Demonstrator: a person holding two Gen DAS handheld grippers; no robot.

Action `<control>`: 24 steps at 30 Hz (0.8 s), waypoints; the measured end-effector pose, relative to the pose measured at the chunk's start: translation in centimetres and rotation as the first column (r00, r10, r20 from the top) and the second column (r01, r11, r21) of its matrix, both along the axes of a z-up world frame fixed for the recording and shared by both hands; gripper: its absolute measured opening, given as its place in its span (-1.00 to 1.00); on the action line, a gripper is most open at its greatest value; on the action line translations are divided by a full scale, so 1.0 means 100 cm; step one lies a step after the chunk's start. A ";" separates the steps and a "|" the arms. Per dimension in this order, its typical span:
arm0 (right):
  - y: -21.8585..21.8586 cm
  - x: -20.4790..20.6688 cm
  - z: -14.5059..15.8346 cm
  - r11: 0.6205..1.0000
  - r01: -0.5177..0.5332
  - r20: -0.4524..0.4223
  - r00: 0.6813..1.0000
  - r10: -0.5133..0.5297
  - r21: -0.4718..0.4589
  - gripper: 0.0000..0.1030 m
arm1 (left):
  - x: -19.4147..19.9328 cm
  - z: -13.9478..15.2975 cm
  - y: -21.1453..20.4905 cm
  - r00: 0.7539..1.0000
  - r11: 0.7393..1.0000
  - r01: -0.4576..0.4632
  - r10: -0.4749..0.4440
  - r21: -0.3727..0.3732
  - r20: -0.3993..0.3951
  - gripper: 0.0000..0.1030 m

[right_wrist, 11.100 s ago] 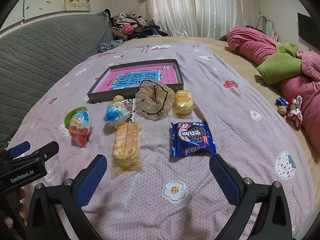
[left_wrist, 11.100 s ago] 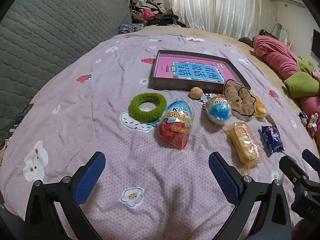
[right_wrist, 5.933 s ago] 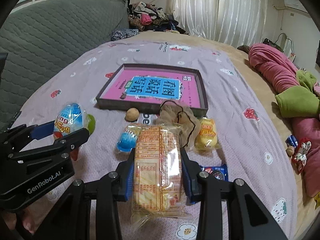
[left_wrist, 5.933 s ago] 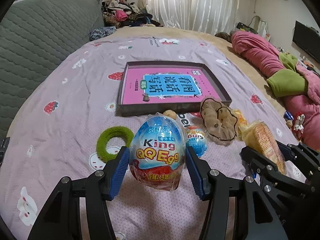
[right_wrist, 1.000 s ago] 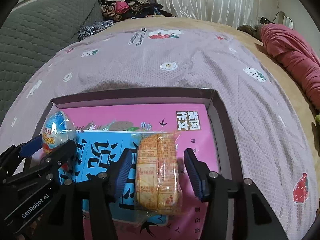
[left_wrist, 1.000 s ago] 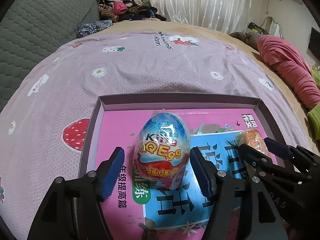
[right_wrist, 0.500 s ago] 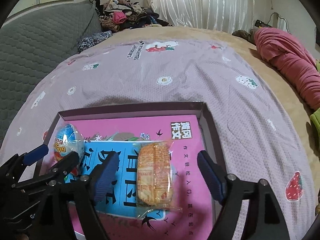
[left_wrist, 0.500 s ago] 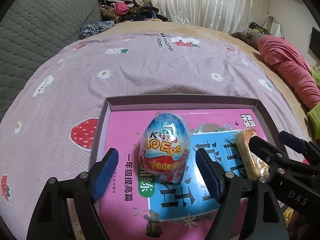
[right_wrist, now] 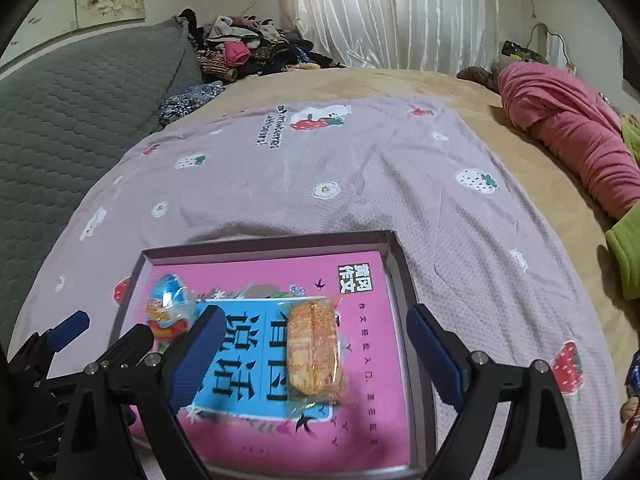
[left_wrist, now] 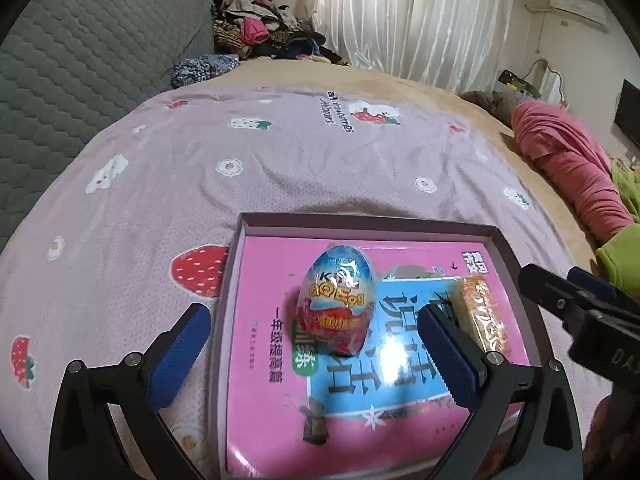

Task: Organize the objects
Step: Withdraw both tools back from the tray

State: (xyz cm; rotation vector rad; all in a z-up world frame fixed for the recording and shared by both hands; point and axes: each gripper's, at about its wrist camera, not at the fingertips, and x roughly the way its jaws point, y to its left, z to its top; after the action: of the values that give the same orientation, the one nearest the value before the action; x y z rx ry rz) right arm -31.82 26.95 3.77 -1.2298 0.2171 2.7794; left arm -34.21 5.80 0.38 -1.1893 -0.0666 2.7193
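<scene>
Right now the biggest thing in front of me is the bed, spread with a lilac sheet (left_wrist: 304, 160) printed with strawberries and small flowers. A grey quilted headboard (left_wrist: 76, 64) rises along its left side, white curtains (right_wrist: 392, 12) hang at the far end, and a pink blanket (right_wrist: 560, 120) lies bunched along the right edge, with a heap of clothes (right_wrist: 244, 52) piled at the far left corner.

On the sheet sits a shallow dark-walled box (left_wrist: 368, 224), and a pink and blue book (right_wrist: 360, 432) covers its floor. Two snacks rest on the book's cover. The wrapped toy egg (left_wrist: 338, 304), blue on top and red below, lies toward the left side of the box. The biscuit pack (right_wrist: 314, 348), orange in a clear wrapper, lies lengthwise nearer the right side, well apart from the egg.

The left gripper (left_wrist: 316, 356) hovers over the near left part of the box with its blue pads spread wide; the egg sits in the gap between them, touching neither pad. The right gripper (right_wrist: 316, 356) is likewise spread wide, its fingers on either side of the biscuit pack with clear space on both sides. Each tool shows at the edge of the other's camera, so the two are side by side over the box.
</scene>
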 end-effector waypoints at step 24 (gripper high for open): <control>-0.019 0.122 0.093 0.997 -0.042 -0.048 0.998 0.045 0.061 0.81 | 0.127 0.089 -0.050 0.998 0.998 -0.038 0.036 -0.048 -0.043 1.00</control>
State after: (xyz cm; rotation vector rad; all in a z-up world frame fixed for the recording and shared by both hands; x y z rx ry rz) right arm -19.60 25.06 13.08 -1.1675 0.1111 2.8335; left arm -21.50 0.83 9.31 -1.1544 -0.0169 2.7918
